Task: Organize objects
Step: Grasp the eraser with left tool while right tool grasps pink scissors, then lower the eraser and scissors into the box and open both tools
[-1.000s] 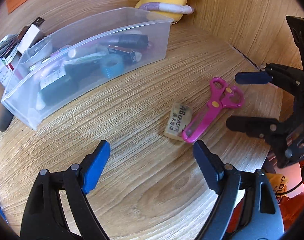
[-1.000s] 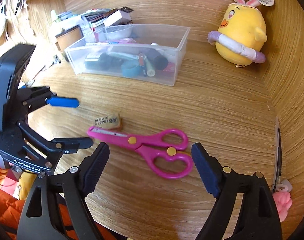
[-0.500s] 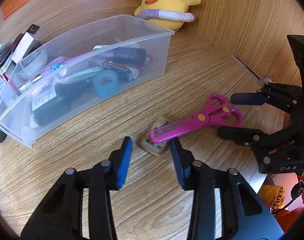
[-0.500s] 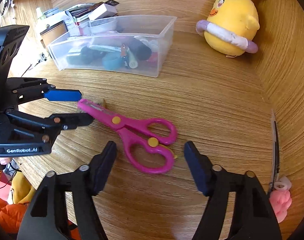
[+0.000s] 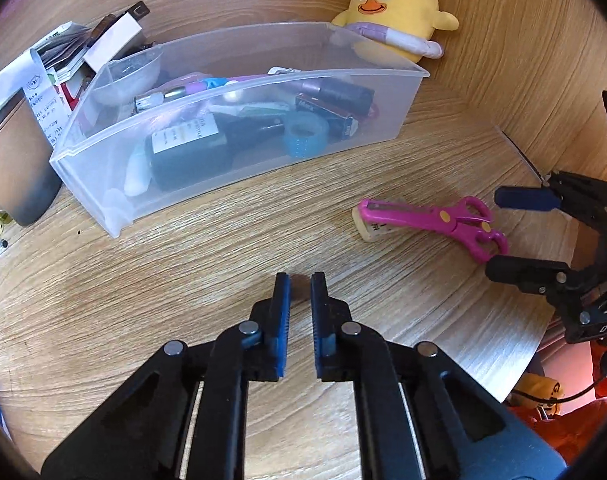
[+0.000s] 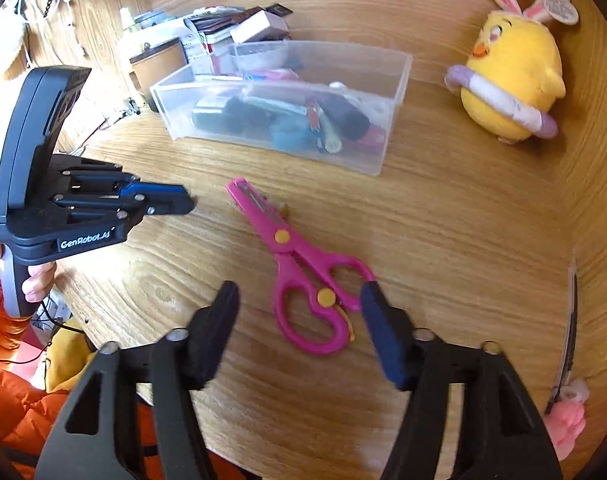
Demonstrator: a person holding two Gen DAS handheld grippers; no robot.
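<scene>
Scissors (image 6: 303, 268) lie flat near the tabletop's right edge, pink plastic, blades closed, tip resting over a small eraser (image 5: 373, 229), and our right gripper (image 6: 299, 304) straddles the handle loops with jaws wide and nothing held. Closing on those rounded loops, we risk them skating sideways or dragging the eraser. Our left gripper (image 5: 300, 286) hovers empty, jaws nearly together; the bin (image 5: 399, 118) waits toward the back.

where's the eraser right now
The eraser lies on the desk under the blade tip of the pink scissors, in front of the clear bin, right of centre in the left wrist view.
</scene>
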